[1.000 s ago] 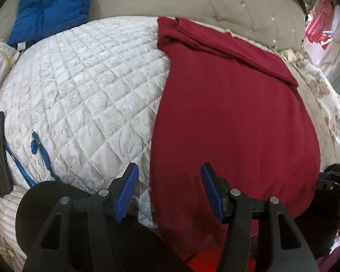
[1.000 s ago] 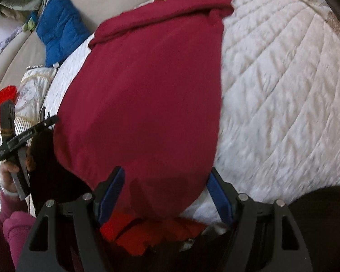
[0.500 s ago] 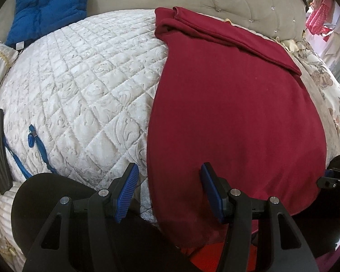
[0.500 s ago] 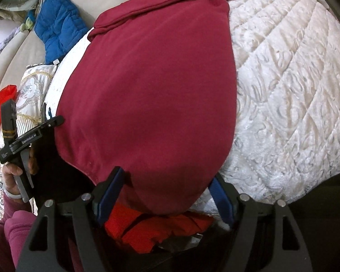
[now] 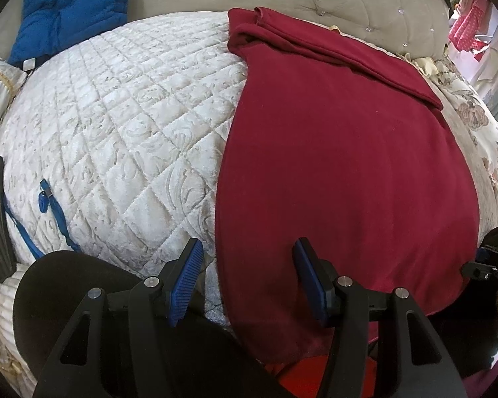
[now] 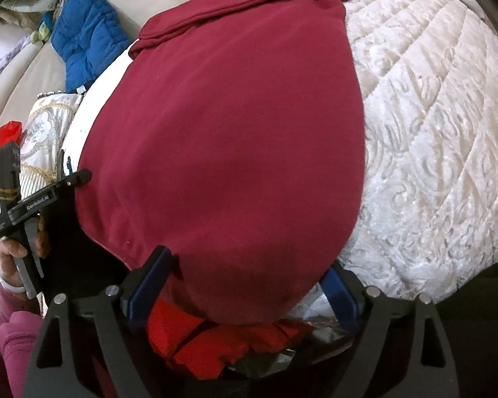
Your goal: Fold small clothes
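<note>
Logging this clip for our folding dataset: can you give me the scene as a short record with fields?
surface: white quilted bedspread
garment: dark red garment spread flat, far edge folded over
left tongs: open, at the garment's near left edge, not gripping
right tongs: open, astride the garment's near hem
nearby: blue padded cushion; bright red cloth below the hem

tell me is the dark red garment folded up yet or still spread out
Mostly spread: the dark red garment lies flat on the quilted bedcover, with only its far edge turned over into a narrow band.

Maroon garment (image 5: 345, 172): soft matt knit cloth. Bedspread (image 5: 123, 122): quilted embossed cream fabric, slight sheen.
</note>
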`<move>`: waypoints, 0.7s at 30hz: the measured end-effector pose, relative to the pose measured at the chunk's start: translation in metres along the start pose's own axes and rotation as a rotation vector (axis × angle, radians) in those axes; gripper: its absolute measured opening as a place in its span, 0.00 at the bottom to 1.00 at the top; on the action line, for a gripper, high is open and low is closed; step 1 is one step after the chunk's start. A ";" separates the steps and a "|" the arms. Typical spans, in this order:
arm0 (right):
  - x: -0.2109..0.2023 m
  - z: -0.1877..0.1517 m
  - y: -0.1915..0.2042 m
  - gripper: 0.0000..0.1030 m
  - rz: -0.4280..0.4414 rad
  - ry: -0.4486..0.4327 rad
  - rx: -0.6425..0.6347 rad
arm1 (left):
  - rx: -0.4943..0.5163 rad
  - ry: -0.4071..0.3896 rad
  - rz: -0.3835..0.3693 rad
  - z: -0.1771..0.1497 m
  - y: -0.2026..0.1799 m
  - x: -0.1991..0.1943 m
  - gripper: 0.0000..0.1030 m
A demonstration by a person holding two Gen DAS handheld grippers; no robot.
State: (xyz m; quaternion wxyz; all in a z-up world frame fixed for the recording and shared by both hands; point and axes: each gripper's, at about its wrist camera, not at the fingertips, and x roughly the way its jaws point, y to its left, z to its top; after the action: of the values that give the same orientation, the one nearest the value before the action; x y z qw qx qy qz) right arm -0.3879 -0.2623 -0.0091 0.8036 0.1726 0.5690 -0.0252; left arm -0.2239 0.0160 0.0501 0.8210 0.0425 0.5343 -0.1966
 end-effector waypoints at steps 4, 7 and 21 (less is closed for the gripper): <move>-0.002 0.001 0.003 0.87 0.006 0.009 -0.007 | 0.019 0.014 -0.007 0.000 -0.003 0.001 0.35; -0.006 0.002 0.002 0.80 0.009 0.013 -0.011 | 0.029 0.050 -0.026 -0.001 -0.003 0.005 0.35; -0.012 0.002 -0.004 0.68 0.077 -0.011 0.016 | 0.063 0.105 -0.030 -0.005 -0.007 0.016 0.35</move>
State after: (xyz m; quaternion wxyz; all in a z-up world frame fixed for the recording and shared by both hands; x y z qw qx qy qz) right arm -0.3918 -0.2689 0.0018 0.8058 0.2009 0.5571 0.0003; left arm -0.2253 0.0063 0.0341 0.7872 0.0706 0.5706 -0.2228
